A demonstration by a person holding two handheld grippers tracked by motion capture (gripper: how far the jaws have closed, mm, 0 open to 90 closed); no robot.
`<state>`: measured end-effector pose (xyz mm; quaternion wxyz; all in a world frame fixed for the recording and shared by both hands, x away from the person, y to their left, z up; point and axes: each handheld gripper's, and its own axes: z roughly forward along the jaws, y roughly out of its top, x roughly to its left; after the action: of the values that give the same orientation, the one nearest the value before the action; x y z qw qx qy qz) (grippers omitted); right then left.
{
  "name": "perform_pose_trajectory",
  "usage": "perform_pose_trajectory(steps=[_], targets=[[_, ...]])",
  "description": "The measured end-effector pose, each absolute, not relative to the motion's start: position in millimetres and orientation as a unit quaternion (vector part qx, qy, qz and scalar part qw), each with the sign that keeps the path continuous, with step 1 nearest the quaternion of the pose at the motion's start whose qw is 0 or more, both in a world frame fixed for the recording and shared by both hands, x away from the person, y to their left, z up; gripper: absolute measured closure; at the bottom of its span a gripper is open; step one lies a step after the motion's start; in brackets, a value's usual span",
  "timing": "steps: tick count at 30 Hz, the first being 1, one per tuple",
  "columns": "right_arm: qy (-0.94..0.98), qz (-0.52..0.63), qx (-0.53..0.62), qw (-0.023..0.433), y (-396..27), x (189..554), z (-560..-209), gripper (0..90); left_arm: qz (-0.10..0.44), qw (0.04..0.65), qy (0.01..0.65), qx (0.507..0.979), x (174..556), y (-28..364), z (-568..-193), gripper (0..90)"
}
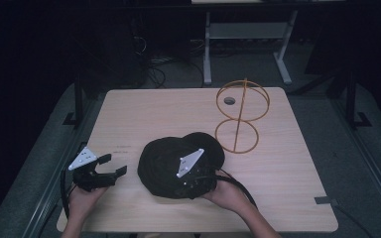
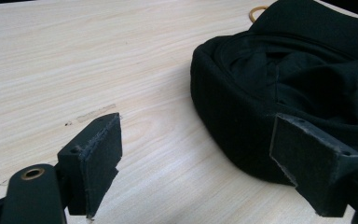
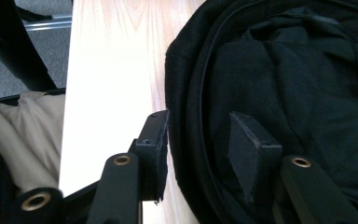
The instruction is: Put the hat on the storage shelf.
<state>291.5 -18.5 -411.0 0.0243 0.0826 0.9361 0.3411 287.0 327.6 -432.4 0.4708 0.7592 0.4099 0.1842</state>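
Straddling the rim of the black hat (image 1: 178,163), the right gripper (image 3: 200,140) has its half-open jaws not yet pressing, ready to pinch; the left gripper (image 1: 111,166) waits wide open, empty.

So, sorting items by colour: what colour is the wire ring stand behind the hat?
Orange wire ring stand, clearest in the high view.

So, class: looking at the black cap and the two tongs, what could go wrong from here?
1. The right tongs straddle the rim of the black cap near the table edge; a weak pinch might slip off the soft fabric.
2. The left tongs stand open beside the cap, not holding it, so a pull could drag it.
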Motion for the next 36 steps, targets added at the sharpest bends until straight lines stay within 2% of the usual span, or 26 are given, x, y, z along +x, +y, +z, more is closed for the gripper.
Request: perform_pose_trajectory(steps=[3,8,13,20,22,36], targets=[[0.939,0.334,0.082,0.018,-10.8,294.6,-415.3,59.1,0.183,0.470,0.408,0.761,287.5,327.6,-432.3,16.5],[0.941,0.327,0.086,0.009,-0.7,297.8,-420.1,67.8,0.182,0.470,0.408,0.761,287.6,327.2,-432.1,16.5],[0.944,0.320,0.082,0.001,8.0,299.1,-425.7,70.4,0.183,0.471,0.408,0.761,287.5,327.4,-432.2,16.6],[0.951,0.302,0.067,0.008,18.3,296.7,-430.8,73.4,0.182,0.473,0.407,0.760,287.5,326.7,-432.0,16.6],[0.952,0.298,0.059,0.024,20.5,292.8,-431.6,76.0,0.183,0.473,0.407,0.760,287.1,326.9,-432.0,16.6],[0.944,0.323,0.059,0.039,11.4,286.8,-413.4,77.4,0.177,0.479,0.408,0.757,287.2,326.6,-431.8,16.6]])
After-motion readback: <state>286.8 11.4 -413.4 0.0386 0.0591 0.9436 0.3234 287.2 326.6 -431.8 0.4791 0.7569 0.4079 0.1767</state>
